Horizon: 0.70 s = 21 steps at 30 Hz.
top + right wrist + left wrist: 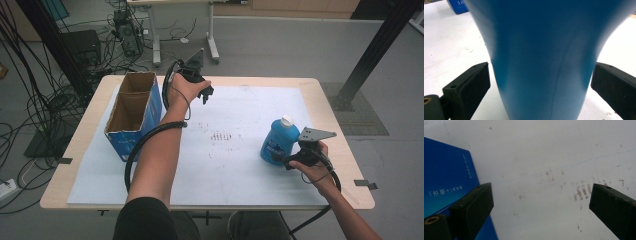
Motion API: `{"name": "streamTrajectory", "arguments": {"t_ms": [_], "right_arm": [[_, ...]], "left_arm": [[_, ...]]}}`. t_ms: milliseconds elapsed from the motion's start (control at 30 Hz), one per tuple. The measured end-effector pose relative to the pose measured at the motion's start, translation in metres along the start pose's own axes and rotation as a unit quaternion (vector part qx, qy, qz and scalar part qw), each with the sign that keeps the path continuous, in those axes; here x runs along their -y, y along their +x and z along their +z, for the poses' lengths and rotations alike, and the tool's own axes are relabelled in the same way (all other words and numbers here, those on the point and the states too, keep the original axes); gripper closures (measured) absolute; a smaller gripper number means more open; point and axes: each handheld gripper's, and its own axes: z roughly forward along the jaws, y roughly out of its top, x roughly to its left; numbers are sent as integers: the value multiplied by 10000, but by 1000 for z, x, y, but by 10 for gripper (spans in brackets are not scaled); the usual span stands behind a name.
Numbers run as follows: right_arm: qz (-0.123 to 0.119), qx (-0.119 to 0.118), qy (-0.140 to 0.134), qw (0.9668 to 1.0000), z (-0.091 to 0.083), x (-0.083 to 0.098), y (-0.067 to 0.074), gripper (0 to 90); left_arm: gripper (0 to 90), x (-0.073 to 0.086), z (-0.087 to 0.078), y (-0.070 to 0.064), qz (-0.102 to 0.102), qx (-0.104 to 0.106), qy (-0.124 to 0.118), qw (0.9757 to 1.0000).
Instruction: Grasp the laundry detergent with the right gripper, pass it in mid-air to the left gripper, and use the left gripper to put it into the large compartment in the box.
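A blue bottle with a white cap stands upright on the right side of the white sheet. My right gripper is open with a jaw on either side of the bottle's lower body. In the right gripper view the bottle sits close between the two spread jaws of the right gripper. My left gripper is held open above the sheet's far edge, beside the blue cardboard box. Nothing lies between the jaws of the left gripper, and the box wall is at the left.
The box is open at the top and divided into two compartments, near the table's left edge. Brown stains mark the sheet's middle. Cables lie on the floor at the left, and a black post rises at the back right.
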Motion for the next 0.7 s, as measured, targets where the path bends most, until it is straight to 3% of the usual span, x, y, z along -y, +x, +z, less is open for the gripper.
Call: {"name": "streamTrajectory", "arguments": {"t_ms": [700], "right_arm": [[8, -27, -79, 10000, 1, 1, 1, 20]], "left_arm": [[59, -1, 0, -2, 38, 17, 13, 10000]]}}
